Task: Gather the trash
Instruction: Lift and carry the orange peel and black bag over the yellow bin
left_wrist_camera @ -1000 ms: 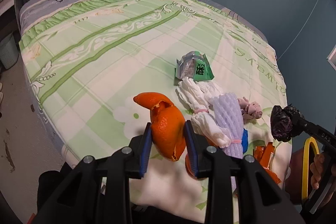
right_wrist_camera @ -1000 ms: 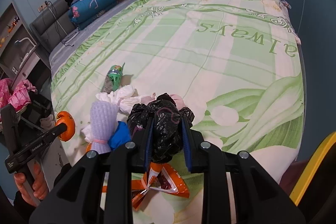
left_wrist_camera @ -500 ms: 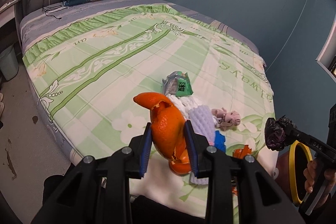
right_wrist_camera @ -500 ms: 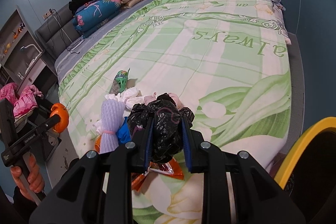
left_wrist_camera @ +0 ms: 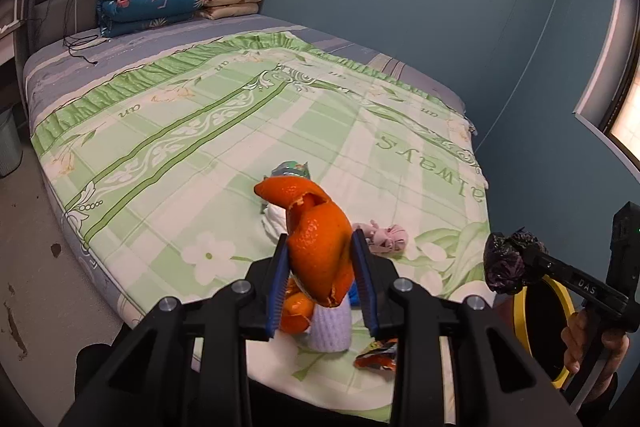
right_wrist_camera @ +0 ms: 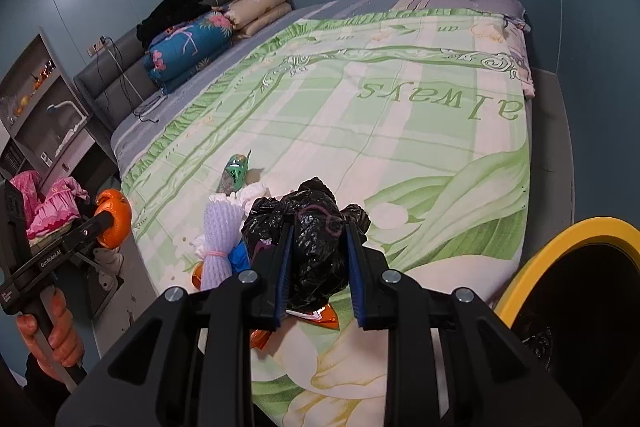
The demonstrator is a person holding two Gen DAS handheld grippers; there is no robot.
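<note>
Bed [left_wrist_camera: 224,131]: green floral sheet, leftover litter heaped at its foot. Yellow-rimmed bin [right_wrist_camera: 576,239]: off the bed's corner, 4 o'clock of right gripper [right_wrist_camera: 318,263], the nearer one, jaws clamped on crumpled black plastic bag [right_wrist_camera: 308,227]. Left gripper [left_wrist_camera: 322,277]: jaws pinching orange peel [left_wrist_camera: 316,239], long axis upright.

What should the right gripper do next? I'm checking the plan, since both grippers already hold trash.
Probably swing the right gripper rightward over the yellow-rimmed bin and let go. Its jaws are shut on the black bag, lifted clear of the bed, and the bin's open mouth sits just beside it. The left gripper holds orange peel and could follow.
</note>
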